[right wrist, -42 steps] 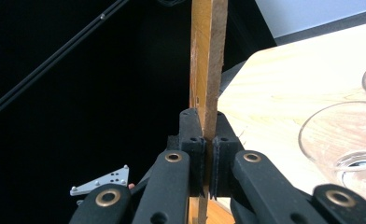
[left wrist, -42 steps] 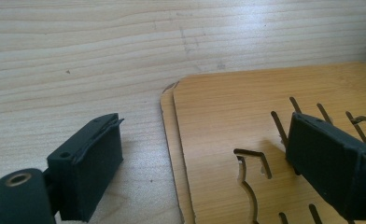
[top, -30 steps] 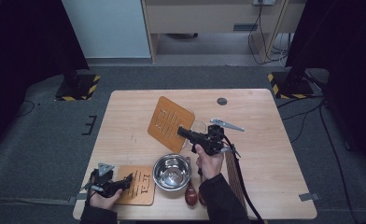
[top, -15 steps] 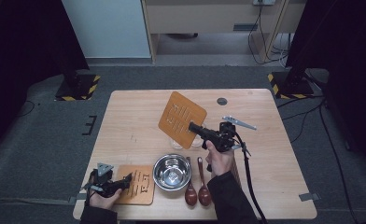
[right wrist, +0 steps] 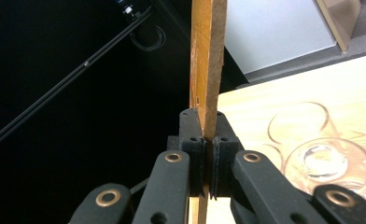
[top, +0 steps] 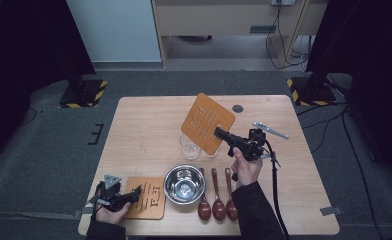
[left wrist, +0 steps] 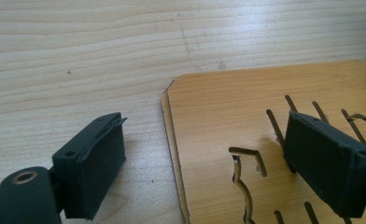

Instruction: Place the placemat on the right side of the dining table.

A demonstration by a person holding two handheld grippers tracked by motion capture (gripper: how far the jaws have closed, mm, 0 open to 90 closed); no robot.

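Grey carpet surrounds a pale wooden table (top: 144,125) where slotted wooden trivets are being handled.

Right gripper (top: 218,132), at frame centre in the high view, has its jaws clamped narrow on the edge of a raised trivet (top: 207,122), tilted in the air above two clear glasses (top: 190,148); the right gripper view shows that board edge-on (right wrist: 208,60) between the closed pads. Left gripper (top: 134,193), lower left, rests with jaws partly apart over a second trivet (top: 146,201) lying flat; in the left gripper view one pad sits over that board (left wrist: 237,112) and one beside it, gripping nothing. By my judgement one board is lifted and unplaced, the other waiting. A steel bowl (top: 184,184) looks empty; both glasses look empty too. Three wooden spoons (top: 216,197) lie just right of the bowl.
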